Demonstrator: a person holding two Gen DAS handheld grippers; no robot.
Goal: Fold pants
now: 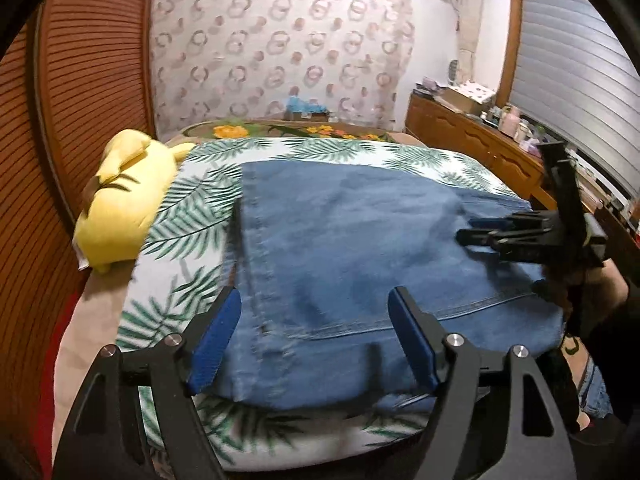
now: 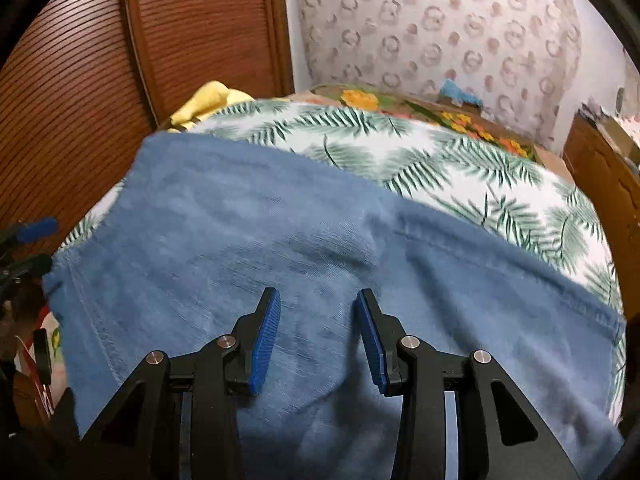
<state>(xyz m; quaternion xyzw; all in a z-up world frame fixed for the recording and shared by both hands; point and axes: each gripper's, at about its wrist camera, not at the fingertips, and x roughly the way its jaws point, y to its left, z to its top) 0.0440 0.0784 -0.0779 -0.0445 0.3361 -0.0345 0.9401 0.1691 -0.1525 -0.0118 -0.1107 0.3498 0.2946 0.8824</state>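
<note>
On the leaf-print bedspread (image 1: 192,216) lie the blue jeans (image 1: 340,240), already doubled into a broad flat block, a seam running along its left side. Over its near edge the left gripper (image 1: 314,340) hovers with jaws spread wide and empty. At the right side sits the right gripper (image 2: 319,334), jaws moderately apart, gripping nothing. A yellow plush toy (image 1: 116,208) rests far left. By my judgement a fold is just laid; next, both grippers should pinch one edge and carry it across.
</note>
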